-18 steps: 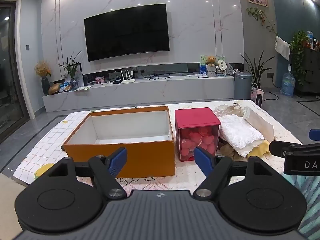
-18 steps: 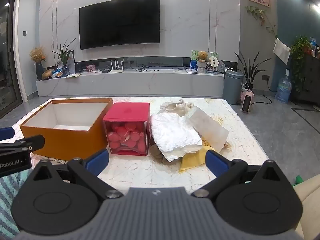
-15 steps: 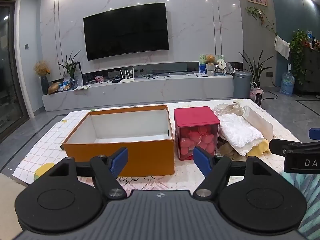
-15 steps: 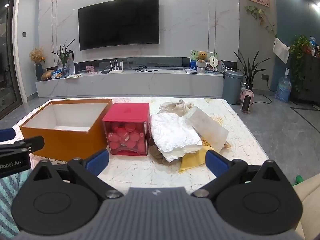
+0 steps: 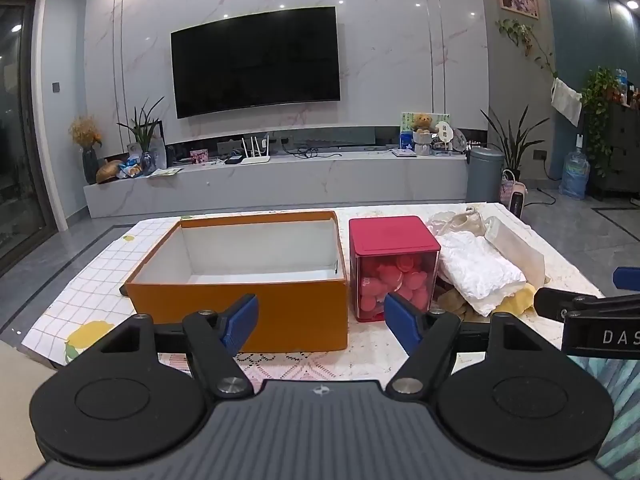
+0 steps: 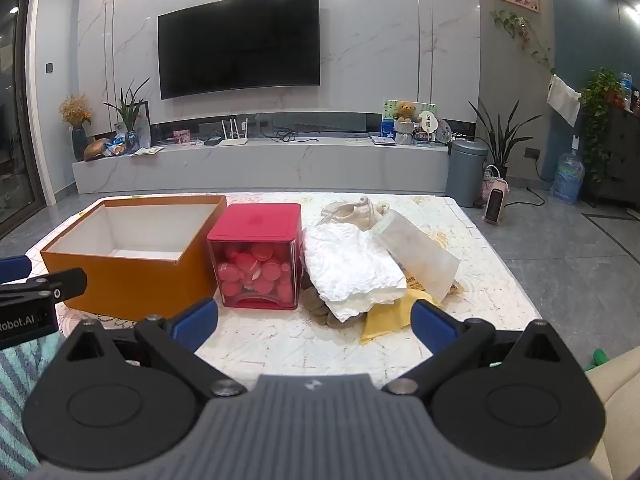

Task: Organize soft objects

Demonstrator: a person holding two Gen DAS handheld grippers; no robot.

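An open orange box [image 5: 240,276] [image 6: 132,256] with a white inside stands empty on the table's left half. To its right is a clear cube with a red lid [image 5: 394,264] [image 6: 258,256], full of red pieces. Right of that lies a heap of soft things: a white crumpled cloth [image 6: 350,266] [image 5: 478,268], a yellow cloth [image 6: 386,316], a beige piece [image 6: 356,210] and a clear bag [image 6: 418,256]. My left gripper [image 5: 320,322] hangs open before the box. My right gripper [image 6: 314,326] is open, short of the heap. Neither holds anything.
The table [image 6: 280,344] has a pale patterned cover. Beyond it are a TV wall, a long low cabinet [image 6: 260,164], a grey bin [image 6: 466,172] and plants. A beige seat edge [image 6: 616,396] sits at the right, striped teal fabric [image 6: 16,368] at the left.
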